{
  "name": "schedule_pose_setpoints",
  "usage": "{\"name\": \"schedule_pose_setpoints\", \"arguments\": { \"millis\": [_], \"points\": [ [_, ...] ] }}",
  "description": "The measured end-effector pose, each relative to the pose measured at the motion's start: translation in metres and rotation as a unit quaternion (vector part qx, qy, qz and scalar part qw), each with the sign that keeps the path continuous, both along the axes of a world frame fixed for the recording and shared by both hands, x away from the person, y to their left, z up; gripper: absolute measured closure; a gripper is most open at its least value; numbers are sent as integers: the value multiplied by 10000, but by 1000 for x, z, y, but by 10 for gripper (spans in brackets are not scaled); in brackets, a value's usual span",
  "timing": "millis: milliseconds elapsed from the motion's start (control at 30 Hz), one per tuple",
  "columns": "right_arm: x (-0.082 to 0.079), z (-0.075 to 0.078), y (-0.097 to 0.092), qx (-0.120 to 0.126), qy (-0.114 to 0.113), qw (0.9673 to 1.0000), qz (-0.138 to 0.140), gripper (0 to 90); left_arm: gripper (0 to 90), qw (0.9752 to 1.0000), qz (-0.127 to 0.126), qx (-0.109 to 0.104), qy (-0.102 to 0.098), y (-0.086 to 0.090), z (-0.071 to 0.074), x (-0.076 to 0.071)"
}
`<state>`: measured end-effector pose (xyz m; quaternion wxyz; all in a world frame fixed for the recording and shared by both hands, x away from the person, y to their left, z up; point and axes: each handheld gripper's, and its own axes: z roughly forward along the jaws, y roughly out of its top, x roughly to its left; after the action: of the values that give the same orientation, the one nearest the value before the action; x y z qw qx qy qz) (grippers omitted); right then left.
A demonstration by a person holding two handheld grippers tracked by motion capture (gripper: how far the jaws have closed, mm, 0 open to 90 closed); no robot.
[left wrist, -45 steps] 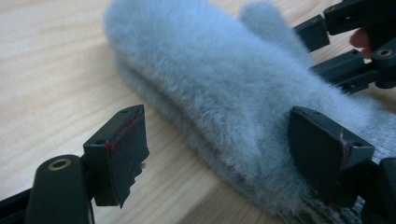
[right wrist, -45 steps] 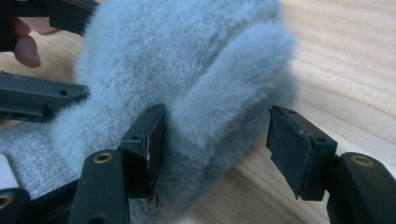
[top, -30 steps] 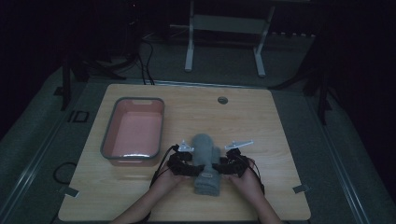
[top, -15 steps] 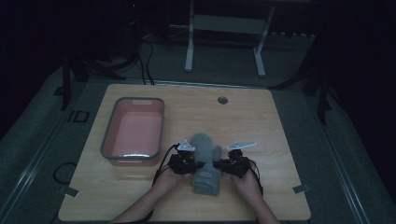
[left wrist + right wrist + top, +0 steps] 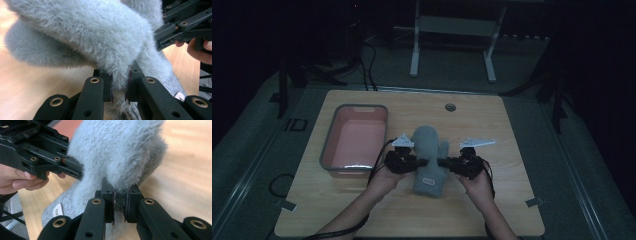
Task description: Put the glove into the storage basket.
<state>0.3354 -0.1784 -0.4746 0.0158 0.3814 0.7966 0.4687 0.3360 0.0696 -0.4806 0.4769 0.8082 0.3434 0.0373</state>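
Note:
A fuzzy grey mitten (image 5: 430, 155) with a small white label hangs between my two grippers above the wooden table (image 5: 507, 125). My left gripper (image 5: 416, 163) is shut on its left edge, and my right gripper (image 5: 447, 163) is shut on its right edge. In the left gripper view the mitten (image 5: 87, 35) fills the top, with its fur pinched between the left gripper (image 5: 119, 85) pads. In the right gripper view the right gripper (image 5: 119, 203) pinches the mitten (image 5: 120, 147), and the other gripper grips it at the upper left.
A grey bin with a pink inside (image 5: 332, 145) stands on the table left of the mitten. A small round hole (image 5: 450, 107) sits near the table's far edge. A white metal stand (image 5: 452, 25) is on the floor beyond the table.
Both grippers have closed on the mitten's sides and risen, lifting the mitten off the table. It now hangs between them, a little farther from the person.

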Motion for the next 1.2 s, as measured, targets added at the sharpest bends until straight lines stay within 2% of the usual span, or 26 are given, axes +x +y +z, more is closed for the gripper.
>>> {"name": "schedule_pose_setpoints", "arguments": {
  "millis": [333, 667, 800, 900, 1000, 1133, 1200],
  "points": [
    [22, 42, 28, 197, -260, 9994, 144, 818, 803, 9993, 137, 110, -316, 31, 46, 16],
    [46, 86, 78, 393, -504, 9971, 419, 818, 803, 9985, 271, 69, -475, 87, 91, 31],
    [55, 97, 104, 412, -530, 9962, 555, 818, 803, 9981, 350, 163, -479, 113, 102, 36],
    [62, 100, 125, 402, -535, 9956, 658, 817, 803, 9974, 460, 304, -456, 132, 107, 39],
    [68, 98, 147, 362, -574, 9949, 743, 818, 803, 9963, 619, 400, -432, 149, 105, 40],
    [77, 88, 173, 354, -460, 9945, 873, 818, 802, 9955, 835, 375, -231, 173, 92, 43],
    [81, 79, 186, 266, -419, 9946, 912, 817, 802, 9947, 932, 410, -132, 182, 81, 45]
  ]
}}
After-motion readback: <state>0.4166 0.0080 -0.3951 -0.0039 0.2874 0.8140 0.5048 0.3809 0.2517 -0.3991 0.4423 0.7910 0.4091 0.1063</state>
